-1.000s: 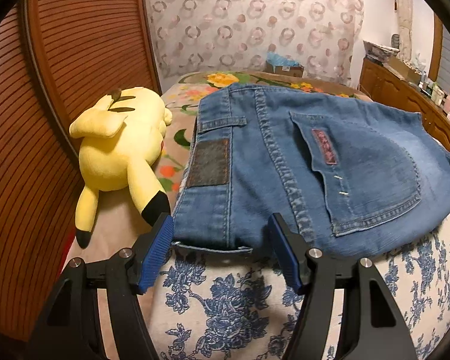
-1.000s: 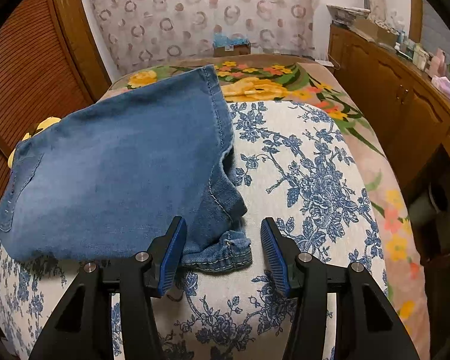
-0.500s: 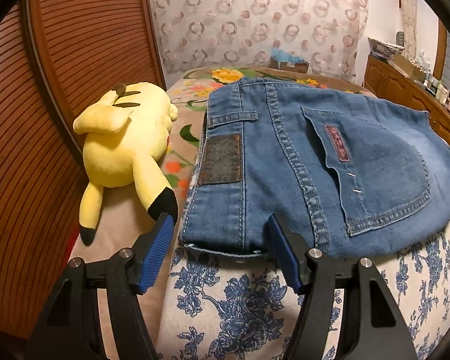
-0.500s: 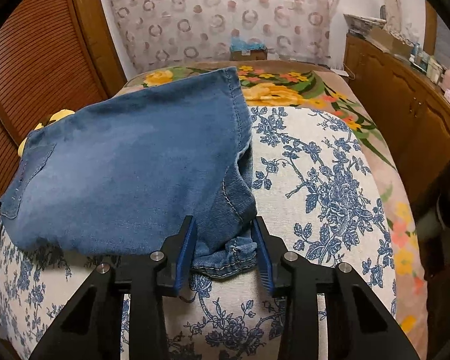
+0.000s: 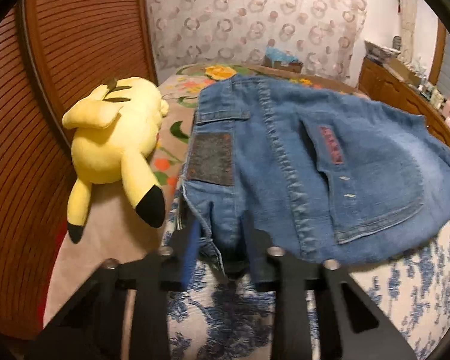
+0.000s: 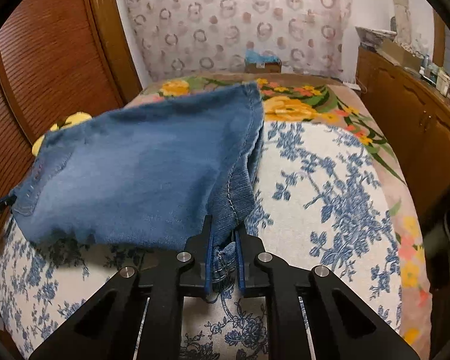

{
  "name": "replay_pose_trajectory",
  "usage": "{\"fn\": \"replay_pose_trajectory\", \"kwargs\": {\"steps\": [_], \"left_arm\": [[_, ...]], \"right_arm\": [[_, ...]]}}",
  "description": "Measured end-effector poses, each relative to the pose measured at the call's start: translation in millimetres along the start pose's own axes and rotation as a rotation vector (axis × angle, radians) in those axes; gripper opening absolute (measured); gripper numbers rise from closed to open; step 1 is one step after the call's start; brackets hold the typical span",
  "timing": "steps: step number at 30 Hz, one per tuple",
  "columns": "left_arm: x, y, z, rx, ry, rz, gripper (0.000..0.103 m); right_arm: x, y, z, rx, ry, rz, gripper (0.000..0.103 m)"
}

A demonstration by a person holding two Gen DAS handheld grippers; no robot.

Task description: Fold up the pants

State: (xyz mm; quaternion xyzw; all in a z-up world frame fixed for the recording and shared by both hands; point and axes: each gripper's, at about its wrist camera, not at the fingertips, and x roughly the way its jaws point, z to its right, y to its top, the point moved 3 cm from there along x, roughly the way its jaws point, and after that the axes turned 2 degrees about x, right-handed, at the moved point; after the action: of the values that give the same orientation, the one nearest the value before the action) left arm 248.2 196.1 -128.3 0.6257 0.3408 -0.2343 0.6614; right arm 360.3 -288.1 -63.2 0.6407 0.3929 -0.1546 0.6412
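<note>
Folded blue denim pants (image 5: 315, 156) lie on a bed, waistband end with a dark leather patch and a back pocket in the left wrist view. My left gripper (image 5: 222, 249) is shut on the near waistband corner, which lifts off the bed. In the right wrist view the other end of the pants (image 6: 153, 174) shows. My right gripper (image 6: 223, 258) is shut on the bunched near hem corner, and the denim rises off the bedspread there.
A blue-flowered white bedspread (image 6: 330, 186) covers the bed, with a floral blanket (image 6: 291, 102) beyond. A yellow plush toy (image 5: 114, 147) lies left of the pants by a wooden slatted wall (image 5: 60, 60). A wooden cabinet (image 6: 420, 126) stands on the right.
Both grippers have closed on the near edge of the pants: the right on the hem corner, then the left on the waistband corner. The near edge has lifted.
</note>
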Motion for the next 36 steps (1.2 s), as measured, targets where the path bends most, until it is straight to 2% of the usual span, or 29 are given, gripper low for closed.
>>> {"fn": "replay_pose_trajectory", "kwargs": {"steps": [3,10,18,29,32,36], "left_arm": [[-10,4,8,0.046,0.025,0.033,0.016],[-45,29,8,0.048,0.034,0.136,0.014],[-95,46,23,0.083,0.001,0.242,0.013],[-145,-8,60,0.119,-0.125,0.253,0.013],[-157,-31,71,0.131,-0.157,0.231,0.013],[-154,-63,84,0.156,-0.168,0.175,0.014]], "right_arm": [[-10,5,5,0.011,-0.001,0.041,0.011],[-42,14,4,-0.032,-0.022,0.130,0.010],[-97,2,23,0.001,-0.053,0.218,0.010],[-185,-79,19,0.020,-0.114,0.254,0.010],[-202,-97,18,0.045,-0.115,0.254,0.010],[-206,-122,16,0.073,-0.116,0.208,0.010]]}}
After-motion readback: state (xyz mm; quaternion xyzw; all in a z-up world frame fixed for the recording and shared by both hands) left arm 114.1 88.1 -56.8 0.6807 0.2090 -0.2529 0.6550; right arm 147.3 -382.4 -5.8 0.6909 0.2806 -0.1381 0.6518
